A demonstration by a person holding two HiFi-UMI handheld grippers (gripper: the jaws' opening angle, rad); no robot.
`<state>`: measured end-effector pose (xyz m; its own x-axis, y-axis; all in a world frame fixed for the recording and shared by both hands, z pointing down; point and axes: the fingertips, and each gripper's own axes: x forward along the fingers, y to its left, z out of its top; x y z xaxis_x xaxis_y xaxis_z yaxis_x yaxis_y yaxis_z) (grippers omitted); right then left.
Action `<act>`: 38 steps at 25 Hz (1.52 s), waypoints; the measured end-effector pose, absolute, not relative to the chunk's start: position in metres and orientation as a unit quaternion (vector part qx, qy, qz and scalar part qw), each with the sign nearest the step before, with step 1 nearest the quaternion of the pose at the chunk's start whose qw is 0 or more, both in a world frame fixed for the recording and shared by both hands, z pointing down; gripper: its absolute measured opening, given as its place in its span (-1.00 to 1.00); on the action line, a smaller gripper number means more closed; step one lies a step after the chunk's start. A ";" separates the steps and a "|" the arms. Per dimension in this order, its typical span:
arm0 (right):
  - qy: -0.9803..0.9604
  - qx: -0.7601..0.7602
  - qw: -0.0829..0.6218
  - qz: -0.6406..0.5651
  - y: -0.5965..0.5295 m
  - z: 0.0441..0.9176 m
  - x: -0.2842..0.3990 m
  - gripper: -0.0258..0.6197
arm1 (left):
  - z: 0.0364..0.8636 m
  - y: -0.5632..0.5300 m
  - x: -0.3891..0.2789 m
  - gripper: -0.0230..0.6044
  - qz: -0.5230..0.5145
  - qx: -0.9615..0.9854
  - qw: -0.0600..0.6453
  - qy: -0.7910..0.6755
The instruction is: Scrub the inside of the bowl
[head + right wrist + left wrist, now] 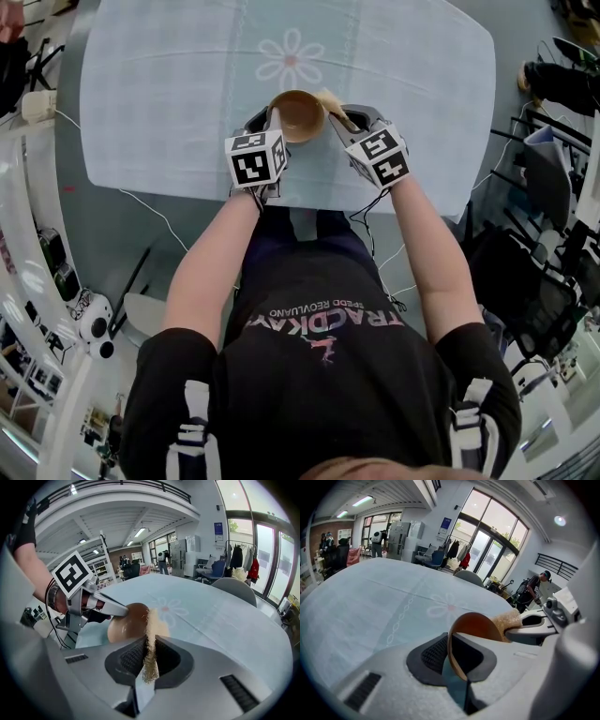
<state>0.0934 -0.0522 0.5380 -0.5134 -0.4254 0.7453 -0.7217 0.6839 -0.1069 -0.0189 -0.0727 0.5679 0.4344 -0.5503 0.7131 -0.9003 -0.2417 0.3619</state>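
A brown wooden bowl [297, 114] is held tilted above the pale blue tablecloth [169, 103]. My left gripper [270, 120] is shut on its rim; in the left gripper view the thin rim of the bowl [474, 627] runs between the dark pads [436, 653]. My right gripper [339, 116] is shut on a tan scrubbing pad [330, 99], which lies against the bowl's right edge. In the right gripper view the pad [151, 641] stands on edge between the jaws, with the bowl [127, 621] just beyond it and the left gripper [112, 607] on its rim.
The tablecloth bears a pale flower print [290, 59] beyond the bowl. The table's near edge [309, 204] is close to the person's body. Cables [159, 216] and gear lie on the floor at the left; bags and stands [553, 187] crowd the right.
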 end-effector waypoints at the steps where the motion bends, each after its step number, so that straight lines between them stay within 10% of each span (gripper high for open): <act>1: -0.845 0.341 0.357 0.207 -0.052 0.537 0.093 -0.82 | 0.567 -0.073 -0.019 -0.83 0.227 0.757 0.383 -0.479; 4: -0.843 0.347 0.353 0.208 -0.053 0.536 0.095 -0.82 | 0.567 -0.075 -0.016 -0.50 0.226 0.761 0.383 -0.473; 15: -0.840 0.371 0.338 0.205 -0.057 0.525 0.107 -0.82 | 0.556 -0.074 -0.027 -0.49 0.212 0.755 0.379 -0.491; 38: -0.870 0.424 0.220 0.119 -0.040 0.384 0.138 -0.82 | 0.409 -0.036 -0.037 -0.87 0.154 0.817 0.218 -0.511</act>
<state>0.1379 -0.0396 0.3838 -0.5436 -0.6861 0.4835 -0.7905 0.6121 -0.0202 -0.0367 -0.0360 0.4088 0.4298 -0.7680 0.4748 -0.9025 -0.3823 0.1985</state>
